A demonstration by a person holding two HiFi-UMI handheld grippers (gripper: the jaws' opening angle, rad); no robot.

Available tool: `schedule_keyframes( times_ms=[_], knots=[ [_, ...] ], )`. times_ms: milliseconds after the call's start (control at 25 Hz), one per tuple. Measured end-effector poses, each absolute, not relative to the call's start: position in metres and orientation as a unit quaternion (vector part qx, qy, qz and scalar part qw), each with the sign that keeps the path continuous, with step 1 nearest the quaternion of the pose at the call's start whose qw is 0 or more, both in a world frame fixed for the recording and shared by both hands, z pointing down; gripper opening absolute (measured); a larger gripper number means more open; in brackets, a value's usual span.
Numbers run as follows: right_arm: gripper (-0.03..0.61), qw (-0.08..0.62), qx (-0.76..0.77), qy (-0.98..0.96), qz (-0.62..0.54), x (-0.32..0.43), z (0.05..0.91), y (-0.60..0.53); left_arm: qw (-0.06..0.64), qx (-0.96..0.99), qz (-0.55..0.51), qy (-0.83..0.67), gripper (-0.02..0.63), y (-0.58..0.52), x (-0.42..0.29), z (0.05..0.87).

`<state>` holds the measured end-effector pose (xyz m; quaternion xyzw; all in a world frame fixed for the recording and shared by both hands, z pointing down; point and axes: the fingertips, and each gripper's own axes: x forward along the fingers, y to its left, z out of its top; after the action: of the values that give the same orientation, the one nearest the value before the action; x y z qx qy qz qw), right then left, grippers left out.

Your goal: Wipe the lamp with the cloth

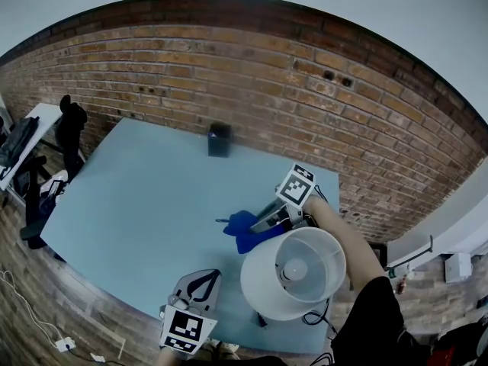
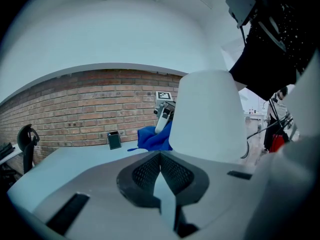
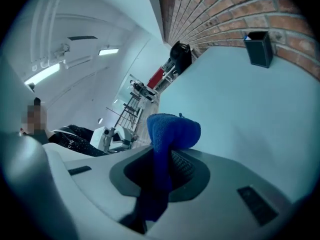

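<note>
With the right gripper (image 1: 259,221) clenched on the cloth (image 1: 242,233) and the left gripper (image 2: 161,155) closed on nothing, wipe the lamp (image 1: 293,274) lightly so it won't tip.

A lab-like workspace; a bare brick wall (image 1: 229,59) backs a pale blue table (image 1: 130,197). Ceiling strip lights (image 3: 44,73) run overhead; a metal equipment rack (image 3: 136,97) stands beyond; cables (image 1: 29,311) trail across the floor.
</note>
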<state>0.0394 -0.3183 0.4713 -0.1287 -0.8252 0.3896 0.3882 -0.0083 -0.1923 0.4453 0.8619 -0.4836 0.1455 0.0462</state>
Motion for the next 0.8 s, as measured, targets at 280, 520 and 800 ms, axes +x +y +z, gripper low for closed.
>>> schedule_keyframes(
  times_ms=[280, 520, 800],
  knots=[
    [0.066, 0.297, -0.022, -0.868, 0.397, 0.069, 0.403, -0.347, 0.034, 0.872, 0.133, -0.471, 0.009, -0.19, -0.007, 0.438],
    [0.066, 0.192, 0.042, -0.945, 0.26, 0.089, 0.262, -0.31, 0.025, 0.888, 0.109, -0.445, 0.009, -0.191, 0.006, 0.428],
    [0.066, 0.125, 0.159, -0.949, 0.242, 0.09, 0.193, -0.251, 0.045, 0.899, 0.077, -0.429, 0.009, -0.196, 0.011, 0.418]
  ],
)
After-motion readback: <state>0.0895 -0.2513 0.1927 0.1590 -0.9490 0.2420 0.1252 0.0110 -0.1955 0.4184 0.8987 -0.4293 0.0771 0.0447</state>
